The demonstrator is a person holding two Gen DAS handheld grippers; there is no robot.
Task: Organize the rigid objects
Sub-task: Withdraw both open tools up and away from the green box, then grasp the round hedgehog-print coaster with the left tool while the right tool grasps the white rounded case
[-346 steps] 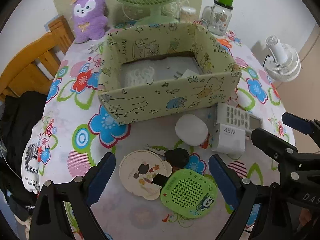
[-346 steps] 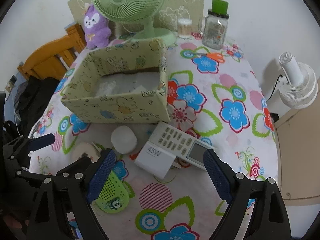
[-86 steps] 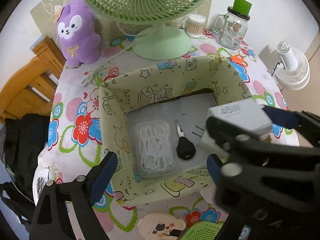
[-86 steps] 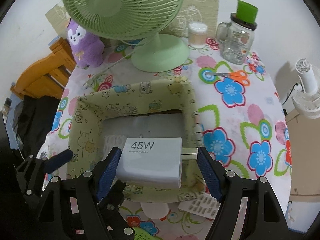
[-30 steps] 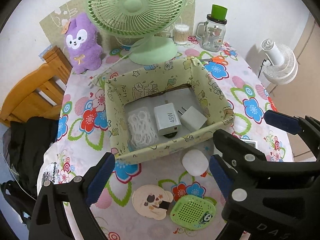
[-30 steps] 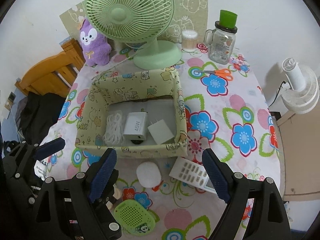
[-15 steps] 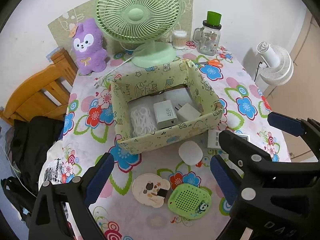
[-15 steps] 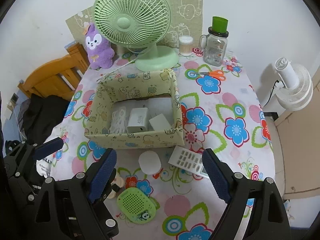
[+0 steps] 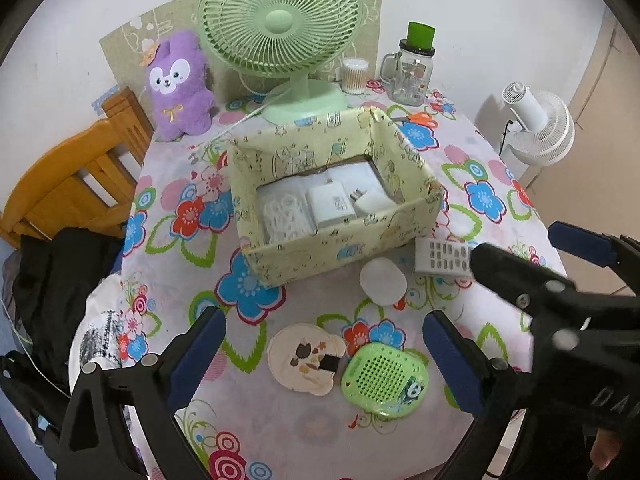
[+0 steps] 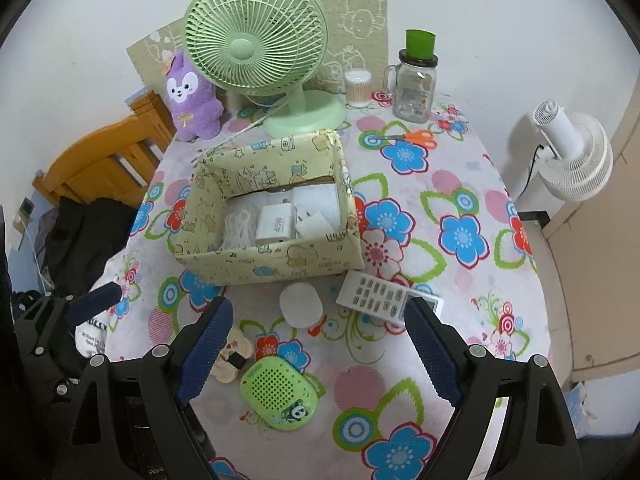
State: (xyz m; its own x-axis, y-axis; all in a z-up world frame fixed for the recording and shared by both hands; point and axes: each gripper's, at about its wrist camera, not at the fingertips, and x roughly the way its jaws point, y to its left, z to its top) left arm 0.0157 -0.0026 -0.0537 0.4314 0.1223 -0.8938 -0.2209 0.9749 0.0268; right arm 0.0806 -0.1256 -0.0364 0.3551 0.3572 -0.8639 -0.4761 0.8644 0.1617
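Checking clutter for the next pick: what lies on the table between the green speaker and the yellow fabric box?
In the right wrist view, the white oval case lies between the green speaker and the yellow fabric box, just in front of the box wall. The rest is bare tablecloth.

left hand-held gripper: jaws wide, empty, above desk | box: holds white charger | outside box: white puck, remote, green speaker

table: floral cloth | on it: box; remote; fan
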